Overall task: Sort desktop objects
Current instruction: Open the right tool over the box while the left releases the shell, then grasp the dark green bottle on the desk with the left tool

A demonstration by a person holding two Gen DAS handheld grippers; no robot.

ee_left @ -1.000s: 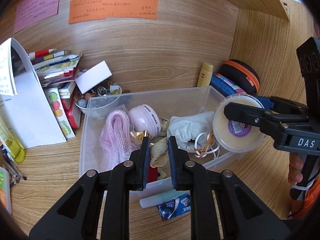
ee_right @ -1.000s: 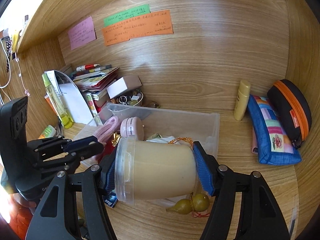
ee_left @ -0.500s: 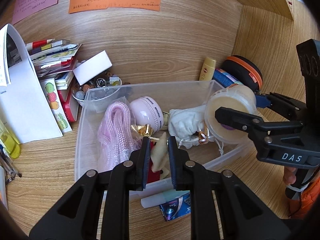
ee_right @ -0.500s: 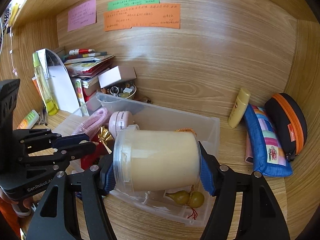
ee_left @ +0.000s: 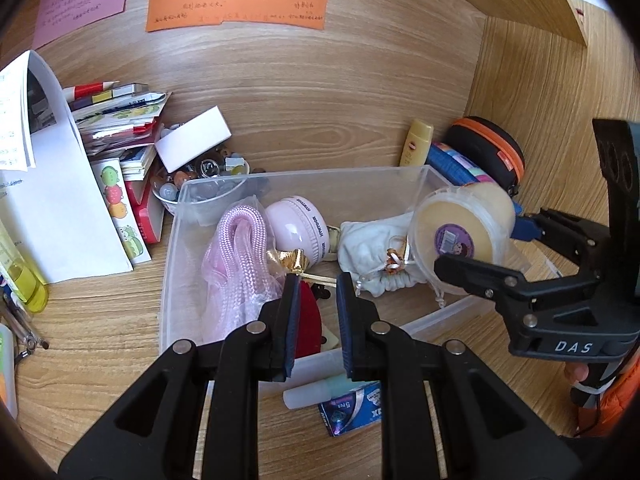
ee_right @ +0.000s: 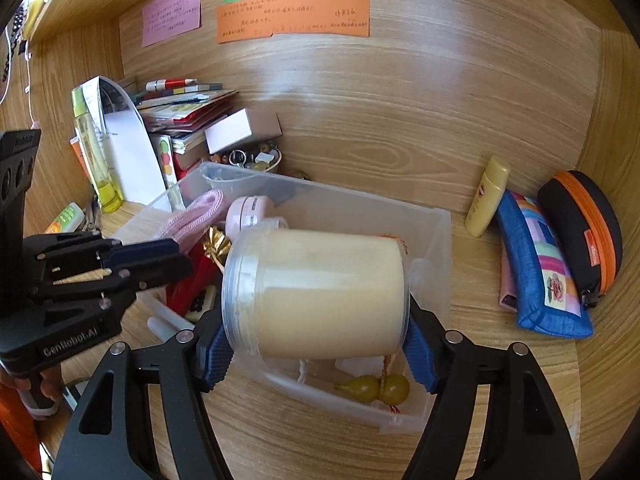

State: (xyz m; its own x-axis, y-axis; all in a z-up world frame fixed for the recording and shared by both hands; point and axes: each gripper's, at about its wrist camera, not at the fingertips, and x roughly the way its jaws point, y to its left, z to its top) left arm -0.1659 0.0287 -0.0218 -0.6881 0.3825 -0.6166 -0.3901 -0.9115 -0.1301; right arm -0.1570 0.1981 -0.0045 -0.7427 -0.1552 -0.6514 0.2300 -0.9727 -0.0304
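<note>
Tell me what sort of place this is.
Most likely a study desk set into a wooden alcove at home. Handwritten sticky notes hang on the wooden back panel, books and papers are stacked at one side, and a clear plastic bin holds small personal clutter.

clear bin (ee_left: 404, 326) crowded: pink cord bundle (ee_left: 240, 264) at left, pink round case (ee_left: 298, 228) behind, white cloth pouch (ee_left: 370, 246) in middle. cream jar (ee_right: 320, 292) fills bin's right end, between opening jaws of right gripper (ee_right: 316, 340). left gripper (ee_left: 316, 320) blocks near rim. bare desk strip between bin and yellow tube (ee_right: 486, 202), blue pouch (ee_right: 540, 276). left of bin, book stack (ee_left: 116, 120) and trinket bowl (ee_left: 200, 184) close passage. glue stick (ee_left: 316, 390) lies before bin.
</note>
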